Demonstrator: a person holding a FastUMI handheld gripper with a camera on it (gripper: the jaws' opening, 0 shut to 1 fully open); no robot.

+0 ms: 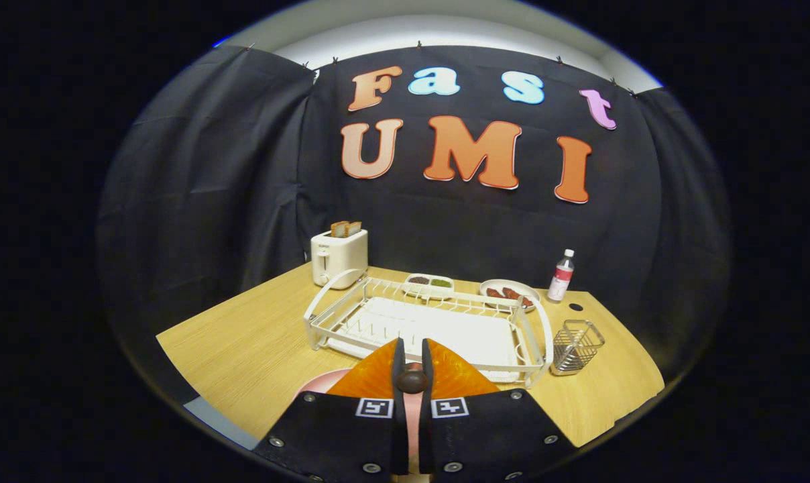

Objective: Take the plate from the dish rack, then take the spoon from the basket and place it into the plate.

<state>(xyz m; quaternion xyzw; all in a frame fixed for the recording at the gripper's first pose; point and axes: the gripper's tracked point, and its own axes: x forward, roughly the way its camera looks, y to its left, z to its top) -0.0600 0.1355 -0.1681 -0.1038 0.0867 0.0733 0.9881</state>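
Gripper [412, 365] fingers nearly closed, pinching a dark spoon handle end [412, 382] between them. Pink plate [321, 384] lies on the wooden table [244, 335] at its near edge, directly under and left of the fingers. Empty white dish rack [428, 322] just ahead; wire basket [576, 345] at the rack's right end. Toaster [338, 256], two food dishes, bottle [561, 275] along far edge.
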